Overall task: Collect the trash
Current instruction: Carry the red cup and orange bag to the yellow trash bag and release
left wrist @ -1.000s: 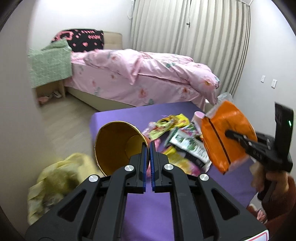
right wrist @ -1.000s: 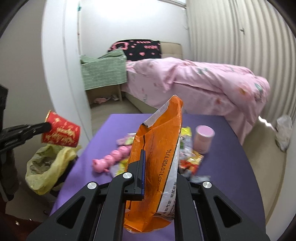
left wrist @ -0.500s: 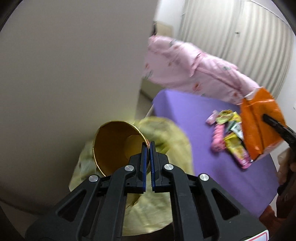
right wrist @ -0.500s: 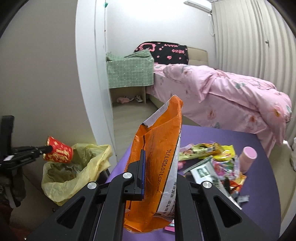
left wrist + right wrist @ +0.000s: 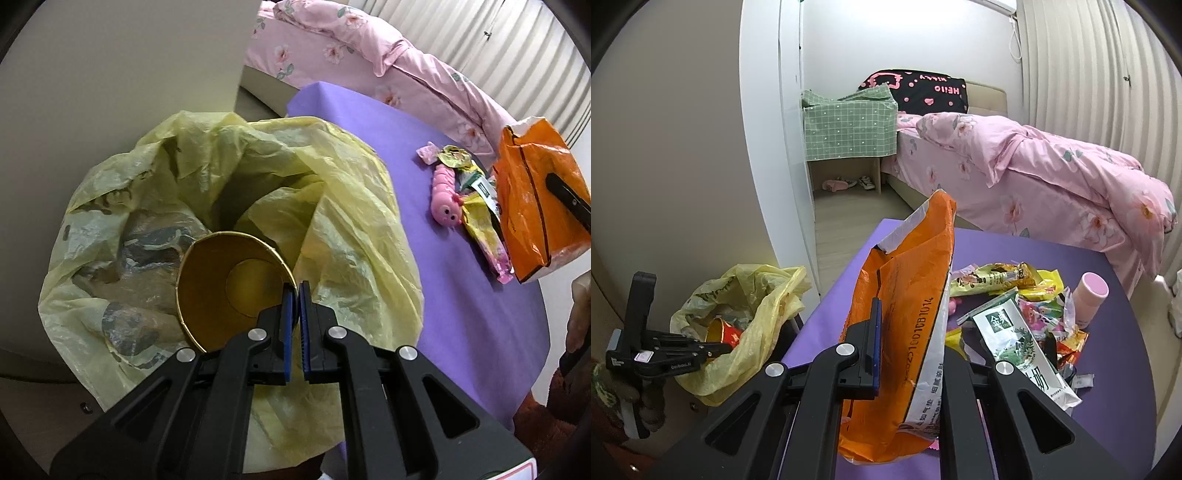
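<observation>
My left gripper point(image 5: 294, 291) is shut on the rim of a red paper cup point(image 5: 229, 288) with a gold inside. It holds the cup over the open mouth of the yellow trash bag point(image 5: 332, 192). The right wrist view shows the same gripper point(image 5: 726, 349), cup point(image 5: 722, 330) and bag point(image 5: 768, 317) at lower left. My right gripper point(image 5: 908, 325) is shut on an orange snack bag point(image 5: 908, 280), held upright above the purple table point(image 5: 1108, 387); it also shows in the left wrist view point(image 5: 528, 206).
A pile of wrappers point(image 5: 1027, 295), a milk carton point(image 5: 1015, 339), a pink cup point(image 5: 1091, 295) and a pink caterpillar toy point(image 5: 448, 199) lie on the table. A bed with pink bedding point(image 5: 1034, 173) stands behind. A white wall point(image 5: 683, 147) stands close behind the trash bag.
My left gripper has swung the cup left off the table and down to the mouth of the yellow bag. My right gripper has turned left with the orange bag still held.
</observation>
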Action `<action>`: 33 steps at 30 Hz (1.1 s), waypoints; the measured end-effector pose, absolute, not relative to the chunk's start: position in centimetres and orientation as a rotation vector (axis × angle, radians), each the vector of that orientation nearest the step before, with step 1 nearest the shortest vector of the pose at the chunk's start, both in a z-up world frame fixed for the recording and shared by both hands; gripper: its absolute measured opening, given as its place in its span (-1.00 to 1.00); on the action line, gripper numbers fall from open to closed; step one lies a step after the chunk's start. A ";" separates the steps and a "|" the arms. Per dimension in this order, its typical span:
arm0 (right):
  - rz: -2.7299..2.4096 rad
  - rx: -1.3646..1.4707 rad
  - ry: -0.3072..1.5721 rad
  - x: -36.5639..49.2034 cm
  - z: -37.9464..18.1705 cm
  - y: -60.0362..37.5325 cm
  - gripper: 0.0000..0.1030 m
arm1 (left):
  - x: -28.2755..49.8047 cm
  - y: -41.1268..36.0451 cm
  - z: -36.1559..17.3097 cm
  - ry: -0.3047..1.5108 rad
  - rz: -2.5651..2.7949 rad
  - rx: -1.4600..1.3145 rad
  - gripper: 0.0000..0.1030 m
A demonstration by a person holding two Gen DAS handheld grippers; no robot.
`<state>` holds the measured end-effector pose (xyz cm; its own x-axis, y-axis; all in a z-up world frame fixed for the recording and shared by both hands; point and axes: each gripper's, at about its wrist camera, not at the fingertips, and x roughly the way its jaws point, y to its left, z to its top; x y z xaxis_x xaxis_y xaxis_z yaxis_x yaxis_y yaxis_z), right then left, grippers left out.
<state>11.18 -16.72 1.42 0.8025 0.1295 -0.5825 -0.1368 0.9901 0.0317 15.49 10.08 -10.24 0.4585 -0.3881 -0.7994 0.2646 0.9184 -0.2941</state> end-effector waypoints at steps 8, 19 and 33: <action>0.185 -0.027 0.616 11.4 1.9 -15.1 -0.84 | 15.7 12.6 -6.7 0.912 -0.324 -0.172 -0.48; 0.437 -0.032 0.621 16.5 2.6 -3.8 -0.84 | 11.9 20.0 0.2 0.600 -0.029 -0.237 -0.20; 0.456 -0.071 1.055 22.3 -12.0 7.2 -0.84 | 10.9 25.0 -2.5 0.578 0.021 -0.370 -0.18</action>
<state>22.34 7.18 -12.02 0.4096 0.3279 -0.8513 -0.3949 0.9049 0.1586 10.92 25.03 -2.55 0.8391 -0.0833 -0.5376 -0.1224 0.9340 -0.3357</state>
